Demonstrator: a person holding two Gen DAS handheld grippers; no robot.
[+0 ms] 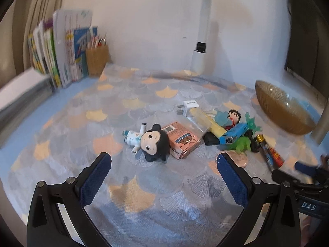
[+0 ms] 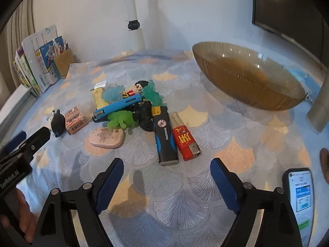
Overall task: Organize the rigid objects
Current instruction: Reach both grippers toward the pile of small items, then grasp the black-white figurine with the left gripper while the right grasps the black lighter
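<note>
Both tongs, left [image 1: 164, 177] and right [image 2: 167, 177], are open and empty; the right should straddle the near black lighter [image 2: 165, 138] squarely, then close.

Toy pile [image 2: 131, 107] left of bowl [image 2: 246, 78], lighters [image 2: 172, 135] in front.

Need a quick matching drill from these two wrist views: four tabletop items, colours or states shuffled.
Items:
1. bowl
2. taller lighter
3. shorter lighter
4. small box

Descriptions:
A. pink, beside the black-haired doll
B. red, lying flat
C. amber ribbed glass, nothing in it
D. black and blue, lying flat

Pairs: 1-C, 2-D, 3-B, 4-A
</note>
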